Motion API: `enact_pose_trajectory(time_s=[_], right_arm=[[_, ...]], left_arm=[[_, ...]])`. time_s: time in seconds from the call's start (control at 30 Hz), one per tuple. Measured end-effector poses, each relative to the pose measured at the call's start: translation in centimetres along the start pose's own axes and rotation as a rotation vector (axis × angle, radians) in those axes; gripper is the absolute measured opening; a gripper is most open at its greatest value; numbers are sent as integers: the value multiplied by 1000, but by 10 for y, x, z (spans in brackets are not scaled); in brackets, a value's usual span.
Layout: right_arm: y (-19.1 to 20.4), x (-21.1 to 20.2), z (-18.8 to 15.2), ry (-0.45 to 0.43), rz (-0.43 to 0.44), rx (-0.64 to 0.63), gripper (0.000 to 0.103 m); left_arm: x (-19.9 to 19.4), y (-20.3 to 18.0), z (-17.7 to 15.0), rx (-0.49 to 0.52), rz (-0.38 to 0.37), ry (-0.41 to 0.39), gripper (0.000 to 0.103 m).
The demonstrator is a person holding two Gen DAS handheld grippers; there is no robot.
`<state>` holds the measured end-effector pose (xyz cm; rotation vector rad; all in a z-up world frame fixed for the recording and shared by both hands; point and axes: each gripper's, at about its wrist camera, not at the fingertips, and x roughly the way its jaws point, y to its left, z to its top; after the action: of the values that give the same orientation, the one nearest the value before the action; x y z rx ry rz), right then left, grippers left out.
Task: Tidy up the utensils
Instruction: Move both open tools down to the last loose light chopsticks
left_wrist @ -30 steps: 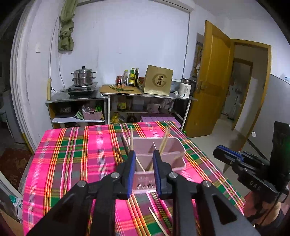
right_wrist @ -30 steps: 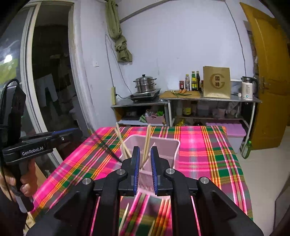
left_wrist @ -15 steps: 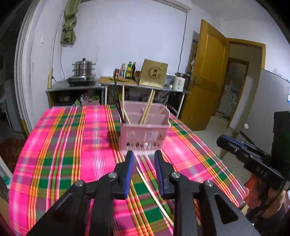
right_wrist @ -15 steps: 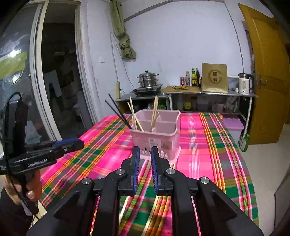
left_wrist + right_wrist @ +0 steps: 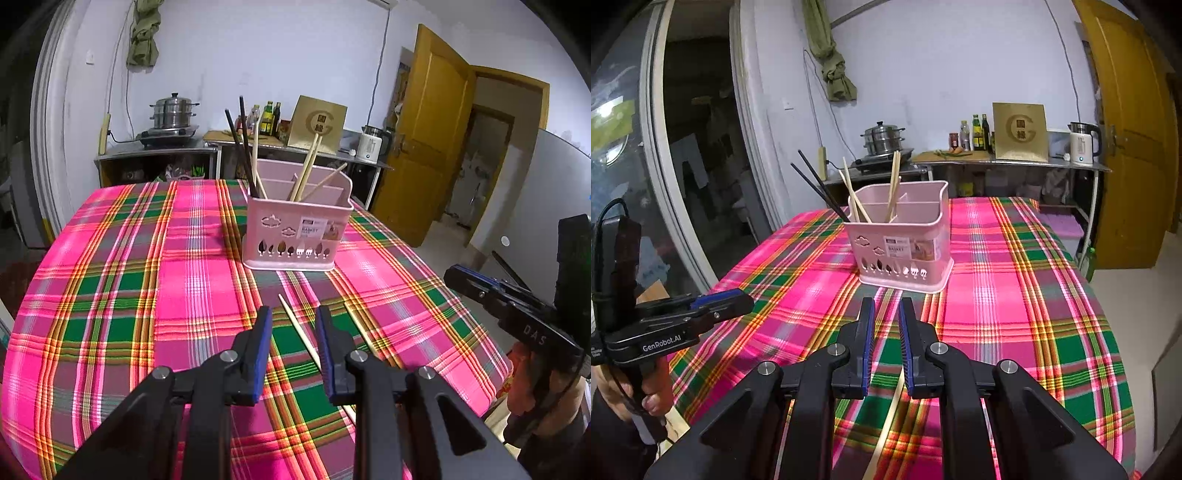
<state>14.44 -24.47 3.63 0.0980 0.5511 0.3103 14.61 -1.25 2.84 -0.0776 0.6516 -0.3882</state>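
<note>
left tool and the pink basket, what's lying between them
One pale chopstick on the plaid cloth, running from between the left tool's fingers toward the basket; left wrist view.

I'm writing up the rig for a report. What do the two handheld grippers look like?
Both are black, with angular arms, silver pivot bolts and blue pads on two narrow fingers. The left gripper carries white "GenRobot.AI" lettering on its side and a black cable looping off its rear block. The right gripper shows "DAS" lettering on its body.
</note>
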Motion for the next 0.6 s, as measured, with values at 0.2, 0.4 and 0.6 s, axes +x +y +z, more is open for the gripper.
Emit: enact_pose_trajectory(time_s=[0.2,0.4,0.6], right_arm=[[0,19,-9,55,-1,-4,13],[-7,51,-18,142,-19,2,13],[-15,85,-27,241,-47,3,14]], left_arm=[[18,0,-2,-11,0,35,31],[47,3,-1,-17,3,98,32],[85,10,-1,-40,5,187,32]])
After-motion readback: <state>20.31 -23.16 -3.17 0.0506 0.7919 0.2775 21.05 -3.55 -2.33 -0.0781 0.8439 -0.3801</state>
